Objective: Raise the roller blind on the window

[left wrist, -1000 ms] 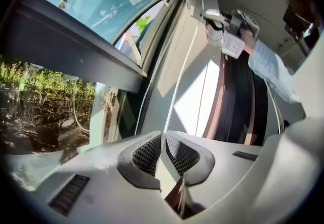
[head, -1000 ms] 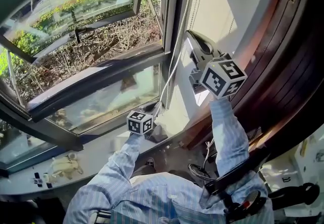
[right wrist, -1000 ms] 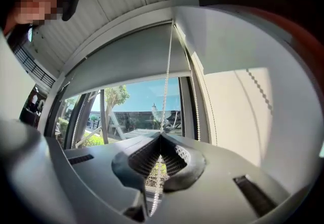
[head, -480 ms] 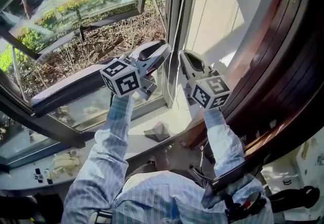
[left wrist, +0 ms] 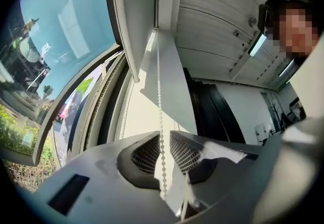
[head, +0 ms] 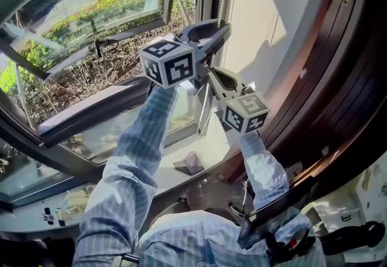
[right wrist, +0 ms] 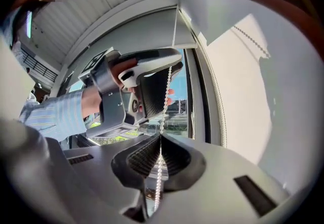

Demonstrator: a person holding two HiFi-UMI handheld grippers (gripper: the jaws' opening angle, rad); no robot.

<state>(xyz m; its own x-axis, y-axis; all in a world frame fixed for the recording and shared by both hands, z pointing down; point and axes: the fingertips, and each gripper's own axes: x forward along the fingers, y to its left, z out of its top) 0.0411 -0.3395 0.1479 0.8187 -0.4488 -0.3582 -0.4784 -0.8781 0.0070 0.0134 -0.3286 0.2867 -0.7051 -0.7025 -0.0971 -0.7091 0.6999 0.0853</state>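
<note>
A white bead chain [left wrist: 159, 96] hangs beside the window frame. My right gripper [right wrist: 160, 137] is shut on it, and the beads run on down through its jaws. Just above it, my left gripper [left wrist: 162, 138] has the same chain [head: 208, 54] hanging between its pads [left wrist: 144, 154] without touching them. Its jaws have just been opening and now stand apart. In the head view the left gripper [head: 213, 33] is higher and the right gripper [head: 210, 73] sits right under it. The grey roller blind [right wrist: 136, 33] spans the top of the window.
An open window sash [head: 91, 36] tilts outward over a bed of shrubs. A crumpled cloth [head: 190, 163] lies on the sill [head: 151, 157]. A sunlit white wall [head: 266, 30] and dark wooden trim [head: 338, 78] close in on the right.
My left gripper has risen from near the sill to above the right gripper, and its jaws have opened around the chain. The right gripper has sunk a little with the chain.
</note>
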